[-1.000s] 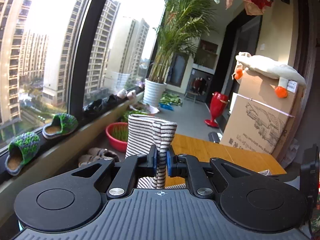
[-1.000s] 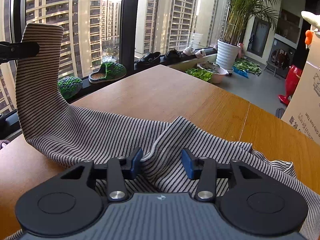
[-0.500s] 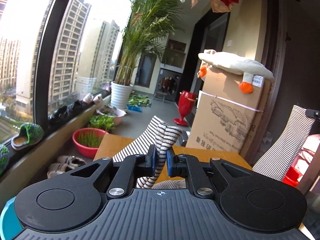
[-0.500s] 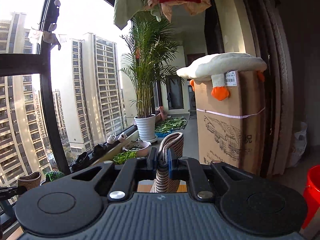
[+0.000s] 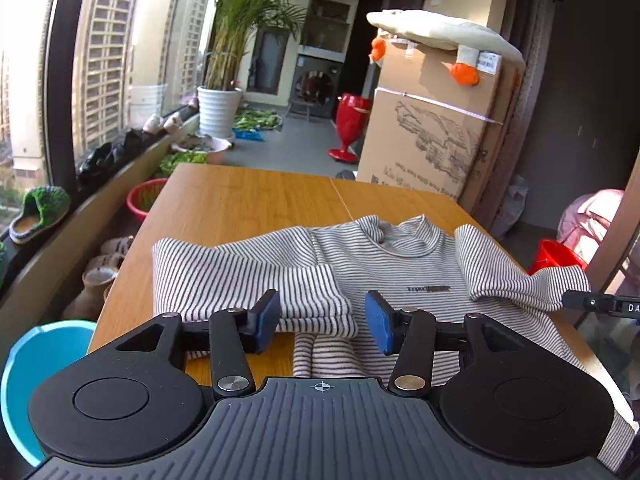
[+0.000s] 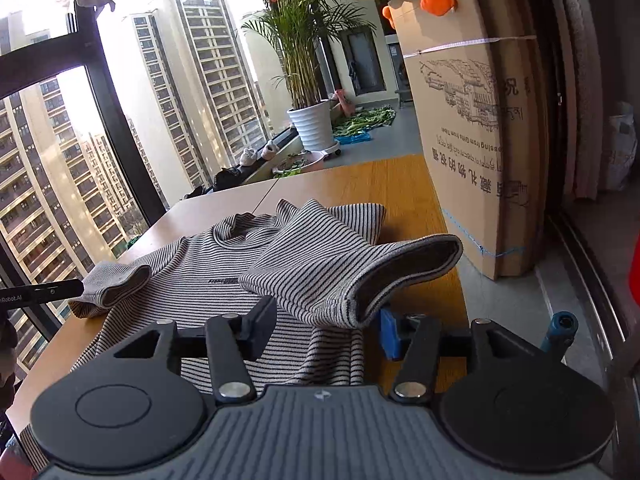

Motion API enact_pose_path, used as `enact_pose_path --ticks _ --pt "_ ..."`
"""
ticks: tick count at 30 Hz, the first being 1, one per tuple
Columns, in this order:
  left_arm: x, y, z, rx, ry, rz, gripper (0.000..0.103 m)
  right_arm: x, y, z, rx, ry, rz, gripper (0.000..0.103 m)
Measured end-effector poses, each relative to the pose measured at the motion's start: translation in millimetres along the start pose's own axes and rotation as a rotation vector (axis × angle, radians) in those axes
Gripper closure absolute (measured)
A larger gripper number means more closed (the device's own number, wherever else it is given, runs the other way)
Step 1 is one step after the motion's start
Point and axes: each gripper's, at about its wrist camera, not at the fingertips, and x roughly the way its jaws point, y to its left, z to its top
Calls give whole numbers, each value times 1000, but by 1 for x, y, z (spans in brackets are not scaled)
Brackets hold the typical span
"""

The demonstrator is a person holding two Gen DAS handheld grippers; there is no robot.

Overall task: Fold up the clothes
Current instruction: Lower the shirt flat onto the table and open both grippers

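Half a second back, both grippers pinched on striped cloth held high; now spread wide and empty, each sleeve let down across the shirt. Left gripper [image 5: 320,322] hovering low with jaws well apart, nothing between them, just above the cuff of the left sleeve [image 5: 248,280]. Right gripper [image 6: 324,328] likewise gaping, holding nothing, with the cuff of the right sleeve [image 6: 352,268] draped over the gap. Shirt [image 5: 404,276] lying chest up across the near half of the wooden table [image 5: 256,196], collar toward the far edge, hem hidden under the grippers. Risks from here, as a guess: right cuff standing puffed and hollow rather than flat, reaching toward the right edge of the table, so likely to spring back or slide off once the body gets lifted for the next fold. Left sleeve bunched into thick rolls at the near end, so a lumpy, crooked fold probable if left unsmoothed. Open fingers so close to both cuffs could snag cloth on pulling away and undo the lay. Right side of the shirt close to the table's right edge too, so a careless tug might drag it over
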Motion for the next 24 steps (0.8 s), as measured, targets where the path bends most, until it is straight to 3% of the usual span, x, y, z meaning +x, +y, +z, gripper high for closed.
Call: enact_pose_path --ticks 3,5,8,13,15,23,24 --pt "-17 -3 -13 -12 44 -83 49 -11 8 -16 -38 55 67 49" --pt "-11 -6 -22 -22 113 -127 51 -11 16 -26 -46 110 104 49" --pt "9 -5 -40 -13 211 -76 55 -2 22 -33 -47 148 101 48" --pt "35 19 -18 -32 199 -62 64 19 28 -21 -84 166 102 48" --pt "52 26 -6 -25 187 -45 73 35 28 -12 -107 164 91 48" --pt "102 48 37 -12 129 63 74 100 36 23 -122 127 17 48" --pt "102 49 42 -31 118 69 68 105 39 25 -132 121 2 48"
